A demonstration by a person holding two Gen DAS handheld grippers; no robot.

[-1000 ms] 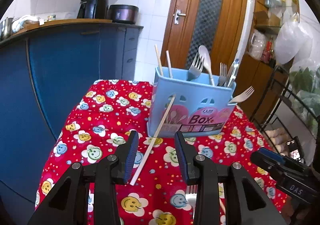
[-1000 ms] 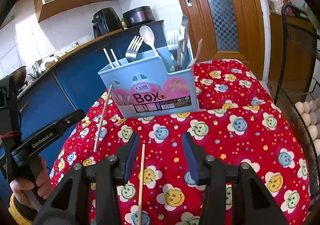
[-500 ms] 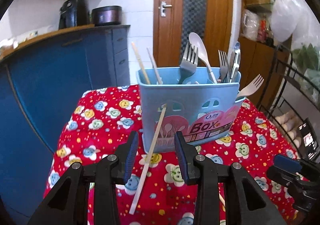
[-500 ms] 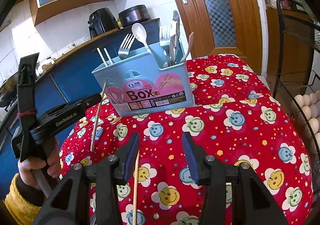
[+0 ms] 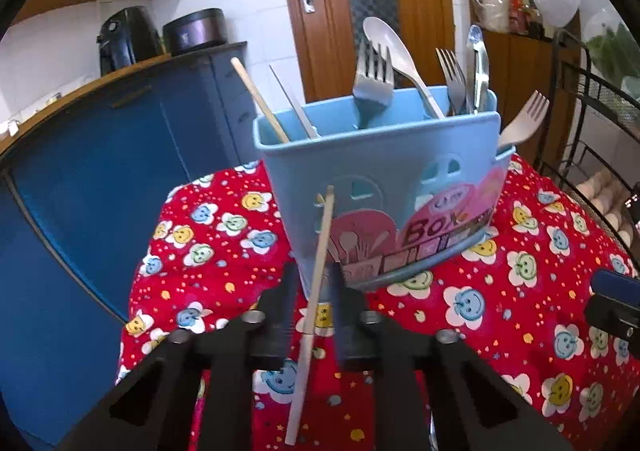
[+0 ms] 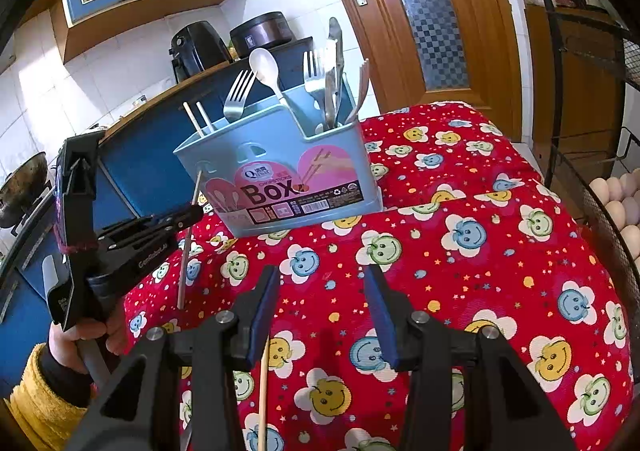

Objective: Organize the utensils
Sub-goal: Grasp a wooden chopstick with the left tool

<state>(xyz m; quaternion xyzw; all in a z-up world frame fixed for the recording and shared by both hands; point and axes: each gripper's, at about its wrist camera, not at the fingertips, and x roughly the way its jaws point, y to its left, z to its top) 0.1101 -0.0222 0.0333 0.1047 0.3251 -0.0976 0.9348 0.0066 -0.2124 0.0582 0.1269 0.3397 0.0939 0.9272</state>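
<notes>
A: At the lower middle of the left wrist view, the left claw (image 5: 314, 303) is closing on 1 leaning chopstick (image 5: 316, 283).

B: The blue utensil box (image 5: 380, 187) stands just behind on the tabletop (image 6: 500, 251). The right claw (image 6: 320, 315) hangs half open, empty.

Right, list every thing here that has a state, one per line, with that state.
Left hand-held gripper: jaws closing around the leaning chopstick.
Leaning chopstick: tilted, top against the utensil box, bottom on the cloth.
Right hand-held gripper: open, empty.
Second chopstick: flat on the tablecloth, by the right gripper's left finger.
Utensil box: upright, holding forks, a spoon and chopsticks.
Door: closed.
</notes>
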